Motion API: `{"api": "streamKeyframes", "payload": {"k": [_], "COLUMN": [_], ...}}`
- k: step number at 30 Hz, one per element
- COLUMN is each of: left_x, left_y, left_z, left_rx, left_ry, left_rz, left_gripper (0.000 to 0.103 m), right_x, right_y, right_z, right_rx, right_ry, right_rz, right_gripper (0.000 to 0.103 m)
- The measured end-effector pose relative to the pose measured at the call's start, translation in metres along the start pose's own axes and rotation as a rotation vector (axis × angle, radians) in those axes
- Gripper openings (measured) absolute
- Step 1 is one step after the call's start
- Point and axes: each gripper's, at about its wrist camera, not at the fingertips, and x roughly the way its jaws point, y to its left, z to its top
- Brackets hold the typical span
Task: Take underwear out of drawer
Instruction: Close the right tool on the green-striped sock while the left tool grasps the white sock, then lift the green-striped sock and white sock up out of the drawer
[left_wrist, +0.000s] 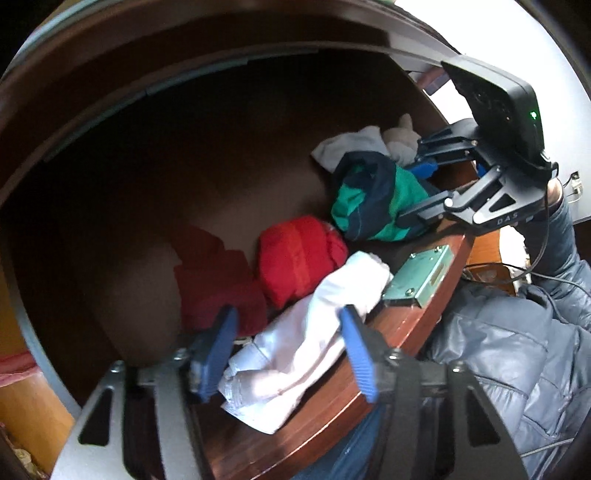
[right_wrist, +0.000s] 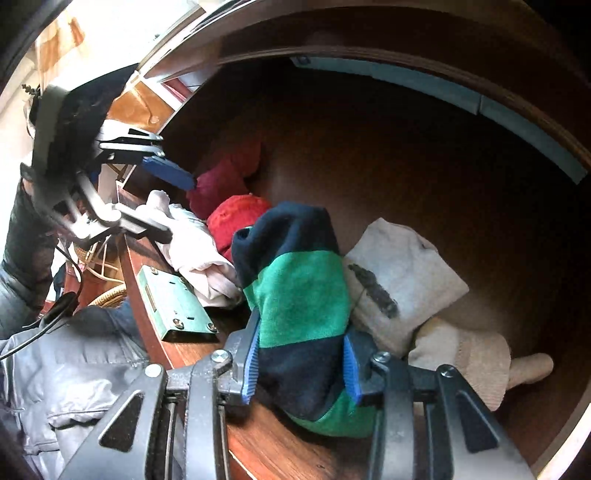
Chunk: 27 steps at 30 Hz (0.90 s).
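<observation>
Right gripper (right_wrist: 301, 363) pinches the green and navy underwear (right_wrist: 295, 291), blue pads pressed into the cloth on both sides. That garment sits at the front of the open drawer (right_wrist: 406, 166), its lower end hanging over the drawer's front edge (right_wrist: 258, 435). Left gripper (left_wrist: 291, 354) straddles the white underwear (left_wrist: 295, 347), which lies draped over the same front edge; its blue fingers (left_wrist: 218, 350) flank the cloth, the left one looks clear of it, contact on the right one cannot be told. Red underwear (left_wrist: 299, 254) is bunched on the drawer floor between the white and the green pieces, touching both. Darker red cloth (left_wrist: 218, 284) lies just beside it, deeper in shadow. Grey-white sock (right_wrist: 402, 277) rests against the green and navy piece on its far side, with a beige sock (right_wrist: 476, 358) just past it near the drawer's side wall. Green metal lock plate (right_wrist: 173, 299) is screwed to the inside of the drawer front, between the white and green garments. Drawer interior is dark brown wood, back half bare and shadowed. Person's grey puffy jacket (left_wrist: 517, 350) fills the space below the drawer front. Black cable (left_wrist: 543, 236) runs from the right gripper toward the jacket.
</observation>
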Motion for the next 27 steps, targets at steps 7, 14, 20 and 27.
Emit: {"api": "streamKeyframes", "payload": {"k": [7, 14, 20, 27], "left_x": [0.005, -0.053, -0.063, -0.035], "left_y": [-0.004, 0.012, 0.012, 0.003], "left_z": [-0.006, -0.033, -0.041, -0.017], "left_rx": [0.006, -0.06, -0.048, 0.01], "left_ry": [-0.042, -0.286, -0.317, -0.161], "left_rz": [0.011, -0.066, 0.034, -0.029], "left_gripper": [0.003, 0.0, 0.001, 0.05], "right_x": [-0.006, -0.015, -0.019, -0.017], "right_y": [-0.005, -0.009, -0.012, -0.011], "right_z": [0.0, -0.005, -0.006, -0.003], "right_rx": [0.028, 0.043, 0.046, 0.057], "right_ry": [-0.037, -0.081, -0.083, -0.071], "right_rz": [0.017, 0.023, 0.024, 0.028], "right_gripper": [0.04, 0.04, 0.04, 0.04]}}
